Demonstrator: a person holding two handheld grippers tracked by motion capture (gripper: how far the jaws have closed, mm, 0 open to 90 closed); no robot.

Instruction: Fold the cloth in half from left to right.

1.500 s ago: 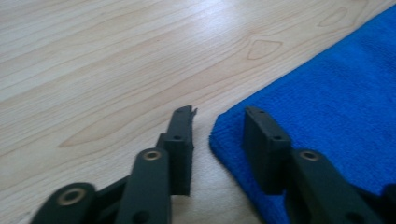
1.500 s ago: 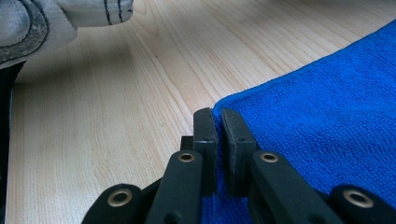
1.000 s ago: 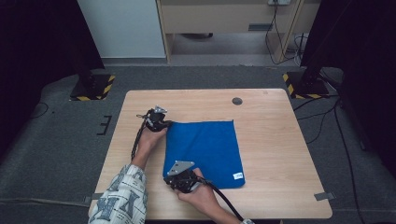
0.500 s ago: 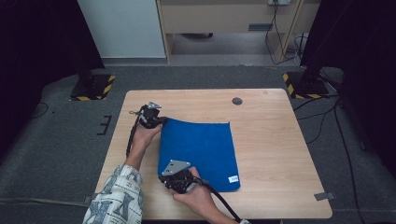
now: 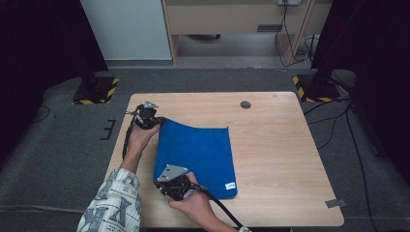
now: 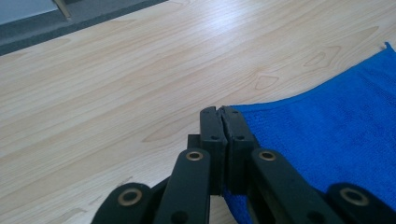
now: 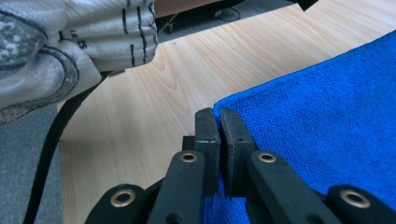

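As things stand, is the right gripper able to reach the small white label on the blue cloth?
Probably not right away. The right gripper is shut on the near left corner of the blue cloth, and the white label lies near the opposite near corner. Nothing stands between them, but it would have to let go first.

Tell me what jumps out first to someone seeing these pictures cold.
A bright blue cloth lies in the middle of the pale wooden table, its left edge lifted off the wood. The left gripper is shut on the cloth's far left corner and the right gripper on its near left corner. A small white tag sits at the near right corner.
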